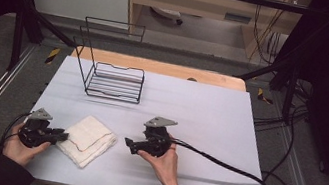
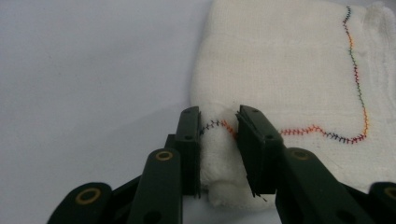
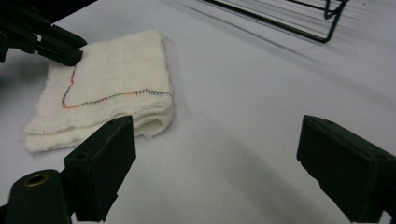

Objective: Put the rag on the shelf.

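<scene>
Down at the near left of the pale grey table [image 1: 208, 120], around seven o'clock from its middle, lies a folded white cotton cloth [image 1: 89, 140] with a wavy line of multicoloured stitching across its top layer (red, orange, green and dark thread, as the left gripper view shows it). It rests flat, turned cornerwise to the table edge, its layers stacked a little unevenly.

At the cloth's nine o'clock corner sits the left gripper [image 1: 60, 134], a black two-jaw tool held in the person's left hand [image 1: 16, 146]. Its jaws are drawn in close and pinch a bunched fold of the cloth's corner between them; in the left gripper view the fabric bulges up in the narrow gap, stitching and all.

Off at the cloth's three o'clock, apart from it, the right gripper [image 1: 128, 144] rests in the person's right hand [image 1: 163, 166], low over the bare table and pointing towards the cloth. Its jaws stand wide apart with nothing between them.

Farther back, at about eleven o'clock from the table's middle, stands a black wire rack [image 1: 113, 81] with a tall back frame, well apart from the cloth and both grippers.
</scene>
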Demonstrator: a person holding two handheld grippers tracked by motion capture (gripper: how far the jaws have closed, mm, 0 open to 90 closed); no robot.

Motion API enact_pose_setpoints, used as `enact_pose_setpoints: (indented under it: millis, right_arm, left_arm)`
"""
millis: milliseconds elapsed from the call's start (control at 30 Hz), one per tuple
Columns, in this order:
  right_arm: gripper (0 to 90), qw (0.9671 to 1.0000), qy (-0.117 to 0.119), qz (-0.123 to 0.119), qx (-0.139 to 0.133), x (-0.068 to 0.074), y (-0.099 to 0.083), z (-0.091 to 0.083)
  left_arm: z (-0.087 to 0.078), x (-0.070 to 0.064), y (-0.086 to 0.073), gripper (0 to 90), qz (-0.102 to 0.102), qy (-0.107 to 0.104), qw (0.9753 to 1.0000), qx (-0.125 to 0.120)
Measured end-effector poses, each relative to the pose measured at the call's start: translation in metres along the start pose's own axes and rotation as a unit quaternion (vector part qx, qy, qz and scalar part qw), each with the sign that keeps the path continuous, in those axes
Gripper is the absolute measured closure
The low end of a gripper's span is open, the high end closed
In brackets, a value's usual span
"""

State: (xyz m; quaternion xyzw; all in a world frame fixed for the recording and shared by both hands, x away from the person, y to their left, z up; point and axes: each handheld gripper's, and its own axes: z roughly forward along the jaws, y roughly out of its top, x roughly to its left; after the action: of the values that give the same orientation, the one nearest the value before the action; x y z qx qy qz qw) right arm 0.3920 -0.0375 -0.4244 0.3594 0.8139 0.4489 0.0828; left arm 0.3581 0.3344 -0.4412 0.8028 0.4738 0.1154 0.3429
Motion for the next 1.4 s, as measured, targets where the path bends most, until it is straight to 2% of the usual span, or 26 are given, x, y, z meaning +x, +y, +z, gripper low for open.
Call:
enact_pose_setpoints:
  millis: [167,233,300,333,467,533,667,767,800,867,900,967,1067,1233,1400]
  right_arm:
    - [16.9,1.0,0.002,-0.006,0.007,0.009,0.005,0.018]
    - [21.8,0.9999,0.0,-0.009,0.008,0.015,0.007,0.03]
    - [24.0,0.9999,0.002,-0.009,0.006,0.017,0.007,0.034]
    - [27.7,0.9998,0.002,-0.011,0.015,0.022,0.008,0.041]
    - [35.7,0.9996,0.003,-0.015,0.025,0.03,0.01,0.054]
    - [39.2,0.9996,0.003,-0.002,0.027,0.032,0.011,0.058]
    - [47.2,0.9991,0.003,0.007,0.043,0.035,0.01,0.066]
    - [54.4,0.9985,0.005,0.02,0.05,0.036,0.008,0.069]
    - [54.4,0.9985,0.005,0.02,0.05,0.036,0.008,0.069]
    - [60.1,0.9981,0.007,0.027,0.055,0.037,0.006,0.07]
    - [67.8,0.9978,0.012,0.033,0.056,0.038,0.006,0.07]
    - [70.0,0.9977,0.014,0.036,0.055,0.038,0.006,0.07]
    - [80.2,0.9969,0.02,0.047,0.06,0.038,0.007,0.069]
    - [83.8,0.9966,0.028,0.047,0.061,0.035,0.01,0.07]
    - [84.6,0.998,0.027,0.038,0.043,0.028,0.019,0.071]
  left_arm:
    - [0.0,-0.001,0.0,70.5,0.0,0.0,1.0,-0.001]
    - [0.0,-0.002,0.0,71.5,0.006,0.002,1.0,0.002]
    - [0.0,-0.004,0.001,72.0,0.011,0.006,0.9999,0.002]
    - [0.0,-0.004,0.001,73.4,0.014,0.008,0.9999,0.003]
    - [-0.001,-0.006,0.002,75.8,0.017,0.01,0.9998,0.006]
    - [-0.001,-0.005,0.002,76.9,0.017,0.008,0.9998,0.006]
    - [-0.002,-0.005,0.002,78.5,0.015,0.006,0.9998,0.006]
    - [-0.002,-0.005,0.002,79.3,0.014,0.005,0.9999,0.007]
    - [-0.002,-0.005,0.002,79.3,0.014,0.005,0.9999,0.007]
    - [-0.002,-0.005,0.002,79.7,0.012,0.004,0.9999,0.009]
    - [-0.003,-0.005,0.002,80.0,0.011,0.005,0.9999,0.009]
    - [-0.003,-0.004,0.002,80.1,0.008,0.002,0.9999,0.011]
    - [-0.004,-0.004,0.002,80.5,0.005,0.0,0.9999,0.011]
    - [-0.006,-0.006,0.001,80.7,-0.002,-0.002,0.9999,0.014]
    - [-0.01,-0.012,0.0,80.8,-0.006,-0.012,0.9998,0.017]
